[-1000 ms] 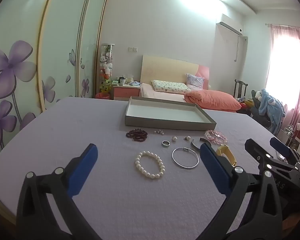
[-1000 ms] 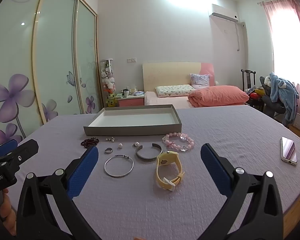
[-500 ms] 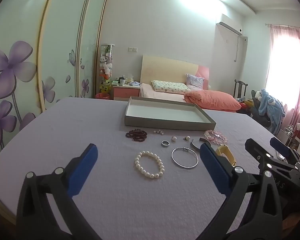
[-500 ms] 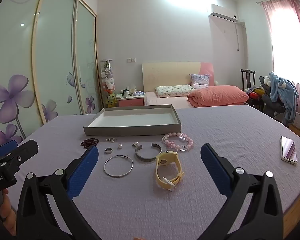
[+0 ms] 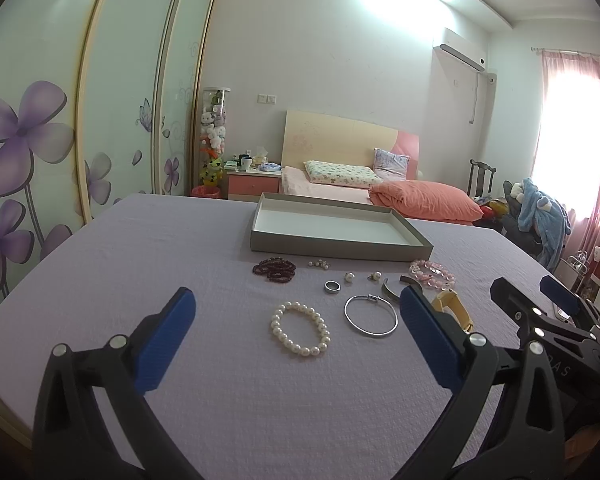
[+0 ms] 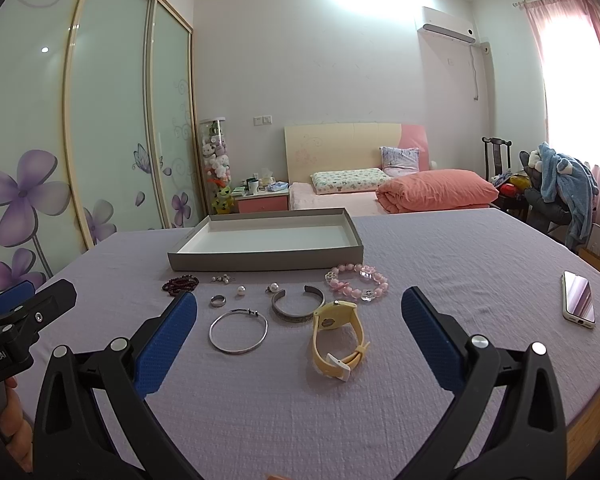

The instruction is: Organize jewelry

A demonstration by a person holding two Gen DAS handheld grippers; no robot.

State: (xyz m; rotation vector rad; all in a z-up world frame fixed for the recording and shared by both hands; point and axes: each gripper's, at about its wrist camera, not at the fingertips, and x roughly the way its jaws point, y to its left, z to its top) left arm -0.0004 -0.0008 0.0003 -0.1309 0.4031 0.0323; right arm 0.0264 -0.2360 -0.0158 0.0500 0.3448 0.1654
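Both sets of fingers spread wide and empty above the lavender counter point(image 5: 140, 248). Pearl bracelet point(image 5: 300, 328) dead ahead of the left gripper point(image 5: 296, 344), yellow watch point(image 6: 337, 338) ahead of the right gripper point(image 6: 300, 344), strap lengthwise toward the lens. Empty tray point(image 6: 260, 262) beyond, past the scattered jewelry.

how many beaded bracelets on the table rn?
3. White pearl bracelet nearest the left gripper; dark red bead bracelet by the tray's left corner; pink bead bracelet by its right corner. None look hidden.
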